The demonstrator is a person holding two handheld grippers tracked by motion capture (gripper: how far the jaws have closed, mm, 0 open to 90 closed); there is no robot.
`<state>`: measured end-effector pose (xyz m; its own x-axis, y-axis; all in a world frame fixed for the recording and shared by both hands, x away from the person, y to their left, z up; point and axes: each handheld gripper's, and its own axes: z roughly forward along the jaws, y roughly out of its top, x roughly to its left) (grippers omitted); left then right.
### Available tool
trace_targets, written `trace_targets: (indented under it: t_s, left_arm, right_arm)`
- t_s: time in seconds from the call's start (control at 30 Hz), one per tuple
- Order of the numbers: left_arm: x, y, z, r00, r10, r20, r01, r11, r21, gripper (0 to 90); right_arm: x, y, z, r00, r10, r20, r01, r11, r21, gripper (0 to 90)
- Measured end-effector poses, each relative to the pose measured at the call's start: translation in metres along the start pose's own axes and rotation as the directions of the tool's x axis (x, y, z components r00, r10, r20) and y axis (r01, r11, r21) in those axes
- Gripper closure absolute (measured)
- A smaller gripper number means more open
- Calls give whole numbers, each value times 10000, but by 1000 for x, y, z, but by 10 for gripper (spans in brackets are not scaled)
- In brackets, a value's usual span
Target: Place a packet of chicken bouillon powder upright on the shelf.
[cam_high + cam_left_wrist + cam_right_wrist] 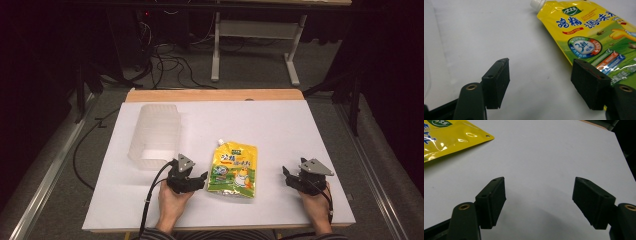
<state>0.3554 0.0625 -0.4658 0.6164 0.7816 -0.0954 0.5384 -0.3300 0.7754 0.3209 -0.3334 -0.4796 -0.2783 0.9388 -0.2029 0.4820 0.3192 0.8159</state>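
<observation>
Where cables trail — white table (280, 125).

table (280, 130) lit bright from above, surroundings dark, glare on pouch (584, 32), pics soft.

1. I count one yellow pouch (233, 170), centre near.
2. One clear plastic bin (154, 136), far left.
3. Two grippers: left gripper (196, 179), right gripper (289, 176).
4. One white table (280, 125).
</observation>
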Motion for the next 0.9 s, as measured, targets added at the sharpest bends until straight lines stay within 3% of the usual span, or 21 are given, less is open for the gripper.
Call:
trace_targets:
  t_s: [0.3,0.47,0.63,0.77,0.9]
  left_arm:
    - [-9,23,7,9997,143,214,-152,9989,453,303]
    - [-12,33,13,9993,32,382,-57,9978,662,302]
    - [-16,49,26,9988,-84,486,27,9931,1170,304]
    - [-20,57,36,9992,155,358,-209,9876,1557,300]
    - [-22,62,46,9988,-98,472,9,9827,1853,297]
  right_arm:
    - [0,0,-1,10000,24,-9,-24,10000,-27,275]
    - [0,0,-1,10000,15,-26,-16,10000,-31,275]
    - [0,0,-1,9999,114,-55,-115,9999,-69,274]
    - [0,0,-1,10000,28,-55,-29,10000,-74,274]
    - [-1,0,-1,10000,50,-72,-50,9999,-88,274]
